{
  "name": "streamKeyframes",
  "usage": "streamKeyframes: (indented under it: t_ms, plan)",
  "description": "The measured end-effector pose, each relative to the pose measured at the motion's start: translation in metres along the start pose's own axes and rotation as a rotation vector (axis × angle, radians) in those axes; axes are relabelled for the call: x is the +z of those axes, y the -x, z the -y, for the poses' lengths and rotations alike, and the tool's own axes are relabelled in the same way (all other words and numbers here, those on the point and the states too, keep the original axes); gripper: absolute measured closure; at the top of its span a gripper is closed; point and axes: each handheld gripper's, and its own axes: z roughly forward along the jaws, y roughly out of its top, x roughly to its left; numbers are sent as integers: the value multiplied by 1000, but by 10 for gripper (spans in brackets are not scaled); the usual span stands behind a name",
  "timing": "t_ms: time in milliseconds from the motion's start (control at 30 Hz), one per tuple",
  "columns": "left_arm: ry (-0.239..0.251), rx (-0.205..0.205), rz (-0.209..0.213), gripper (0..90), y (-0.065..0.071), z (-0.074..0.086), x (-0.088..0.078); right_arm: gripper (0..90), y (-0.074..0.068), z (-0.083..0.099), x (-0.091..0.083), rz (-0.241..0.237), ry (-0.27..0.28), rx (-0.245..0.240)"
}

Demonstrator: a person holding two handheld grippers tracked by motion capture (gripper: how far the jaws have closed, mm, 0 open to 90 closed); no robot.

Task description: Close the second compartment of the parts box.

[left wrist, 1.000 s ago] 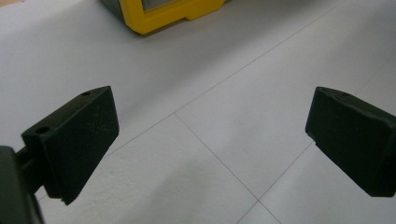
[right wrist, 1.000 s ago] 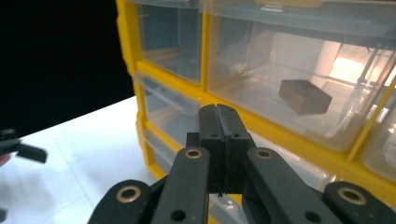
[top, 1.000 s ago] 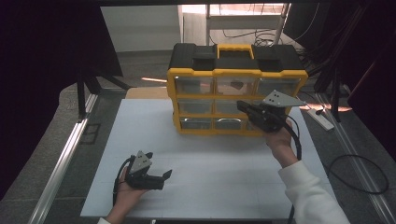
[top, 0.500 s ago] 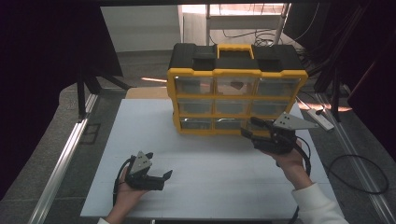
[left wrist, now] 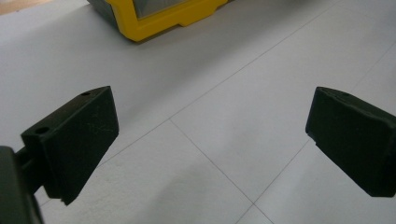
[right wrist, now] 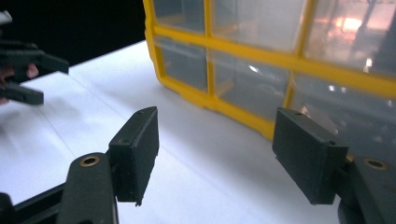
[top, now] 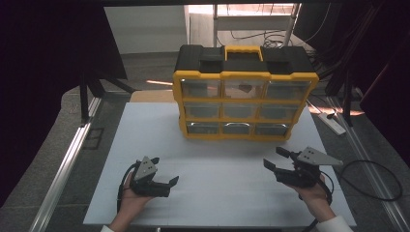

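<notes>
White worktop (top: 217, 188), seen from above, fills the middle of the high view, w/ dark floor round it. At its far edge stands a yellow drawer cabinet (top: 244, 104) w/ black top and yellow carry handle: three rows of three clear drawers, upright, fronts facing the person. A small dark item shows thru the top-middle drawer; can't tell what.

Near edge, right: right hand (top: 314, 191) holds the right tool (top: 278, 159), pointing twd the cabinet's lower right corner but well apart from it. Its jaws have just been opening and stand wide, nothing btwn them. In the right gripper view, the bottom drawers sit just ahead.

Near edge, left: left tool (top: 163, 175) rests low on the worktop, jaws wide apart, empty, near the cabinet's lower left corner (left wrist: 159, 21) in its own view.
</notes>
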Motion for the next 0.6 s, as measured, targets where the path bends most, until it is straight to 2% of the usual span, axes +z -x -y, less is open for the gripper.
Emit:
streamKeyframes:
  t_ms: [167,267,433,600]
  plan:
    - [-1,1,-2,26,0,0,0,313,2,20,-7,16,-38,7]
    - [0,-2,-3,26,0,0,0,301,5,30,-8,15,-64,31]
    - [2,-1,-3,26,0,-1,1,295,5,35,-7,18,-79,23]
    - [6,2,-6,26,0,-1,0,288,7,37,-8,21,-73,40]
